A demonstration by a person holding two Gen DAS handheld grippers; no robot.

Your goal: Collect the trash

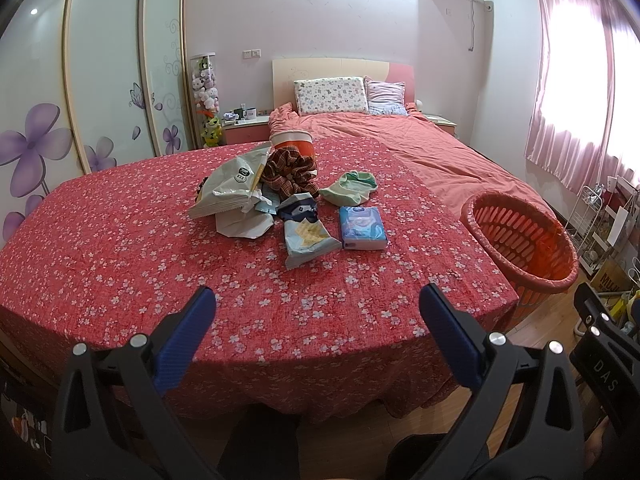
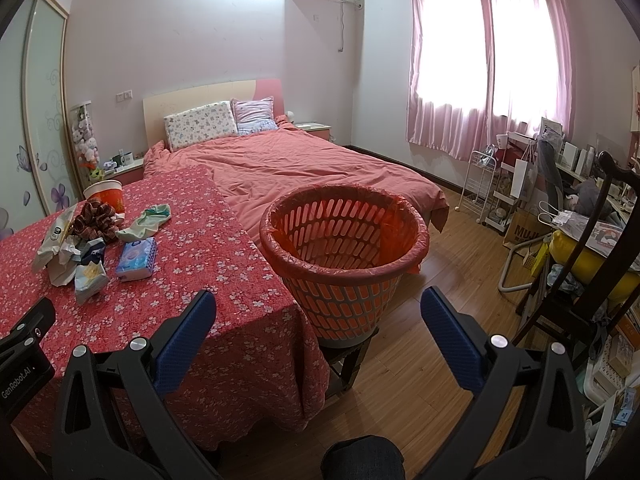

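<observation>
Trash pile (image 1: 280, 204) mid-worktop (image 1: 120, 260), left of bin (image 2: 344, 248); bin at worktop edge for short drops. Left claw (image 1: 318, 312), right claw (image 2: 318, 314) both agape, empty, approach-ready.

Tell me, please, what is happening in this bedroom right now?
A person is about to collect trash with two handheld grippers. The left gripper and right gripper both hang open and empty near the table's front edge. Snack wrappers, a tissue pack and other bits lie untouched on the floral tablecloth. The lined orange basket waits beside the table.
</observation>
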